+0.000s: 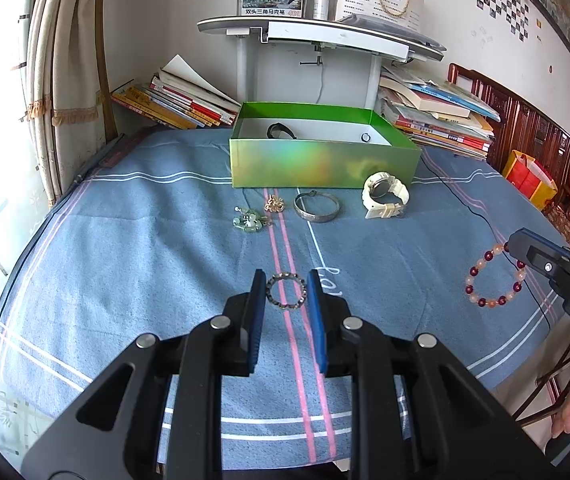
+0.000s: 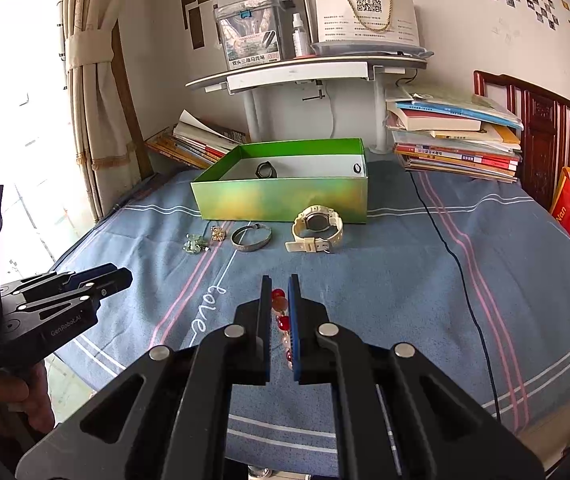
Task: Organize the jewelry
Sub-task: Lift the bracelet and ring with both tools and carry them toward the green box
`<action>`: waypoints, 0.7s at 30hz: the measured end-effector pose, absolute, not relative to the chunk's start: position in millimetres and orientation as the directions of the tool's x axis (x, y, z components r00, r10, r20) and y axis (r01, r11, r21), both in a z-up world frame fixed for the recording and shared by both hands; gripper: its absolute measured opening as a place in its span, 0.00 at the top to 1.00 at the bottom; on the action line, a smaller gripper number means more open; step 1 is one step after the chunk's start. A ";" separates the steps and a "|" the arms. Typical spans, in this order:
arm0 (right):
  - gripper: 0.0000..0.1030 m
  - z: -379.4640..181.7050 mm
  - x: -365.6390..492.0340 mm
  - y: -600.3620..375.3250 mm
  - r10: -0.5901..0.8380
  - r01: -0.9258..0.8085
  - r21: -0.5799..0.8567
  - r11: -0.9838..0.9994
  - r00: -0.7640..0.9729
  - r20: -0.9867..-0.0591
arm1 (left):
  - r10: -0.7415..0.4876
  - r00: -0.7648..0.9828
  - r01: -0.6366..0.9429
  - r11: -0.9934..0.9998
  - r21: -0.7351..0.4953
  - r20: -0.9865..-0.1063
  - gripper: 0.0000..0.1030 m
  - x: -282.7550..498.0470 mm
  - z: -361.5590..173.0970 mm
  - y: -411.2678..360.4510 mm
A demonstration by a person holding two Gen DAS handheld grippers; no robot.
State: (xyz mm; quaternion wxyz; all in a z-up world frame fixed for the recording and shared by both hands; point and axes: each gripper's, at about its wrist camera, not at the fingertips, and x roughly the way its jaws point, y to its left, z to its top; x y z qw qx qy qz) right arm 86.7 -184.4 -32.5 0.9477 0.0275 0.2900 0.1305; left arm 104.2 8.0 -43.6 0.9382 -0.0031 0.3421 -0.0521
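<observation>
A green box [image 1: 325, 168] stands on the blue bedspread with a dark watch [image 1: 281, 132] and a small ring [image 1: 365, 137] inside. In front of it lie a green jade piece [image 1: 247, 220], a gold piece [image 1: 273, 203], a silver bangle [image 1: 317, 207] and a white watch [image 1: 385, 194]. My left gripper [image 1: 286, 282] is open around a dark chain bracelet [image 1: 286, 291] that lies on the cloth. My right gripper [image 2: 279, 284] is shut on a red and pink bead bracelet [image 2: 281, 312], which also shows in the left wrist view [image 1: 493, 276].
Stacks of books [image 1: 441, 116] lie behind the box on both sides of a white stand [image 1: 309, 64]. A black cable [image 2: 469, 300] runs across the right of the bedspread. A curtain [image 1: 65, 80] hangs at the left, a wooden headboard [image 2: 545, 140] at the right.
</observation>
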 end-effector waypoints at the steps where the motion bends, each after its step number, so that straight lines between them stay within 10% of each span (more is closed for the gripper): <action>1: 0.92 -32.9 86.7 -184.2 0.263 -0.231 0.128 0.964 0.797 -0.544 | -0.100 0.760 0.096 0.995 -0.041 -0.643 0.80 103.9 -44.0 7.8; 21: 0.92 -45.6 101.8 -185.5 0.269 -0.233 0.137 0.963 0.771 -0.577 | -0.096 0.736 0.093 0.995 -0.040 -0.670 0.80 122.6 -56.6 7.7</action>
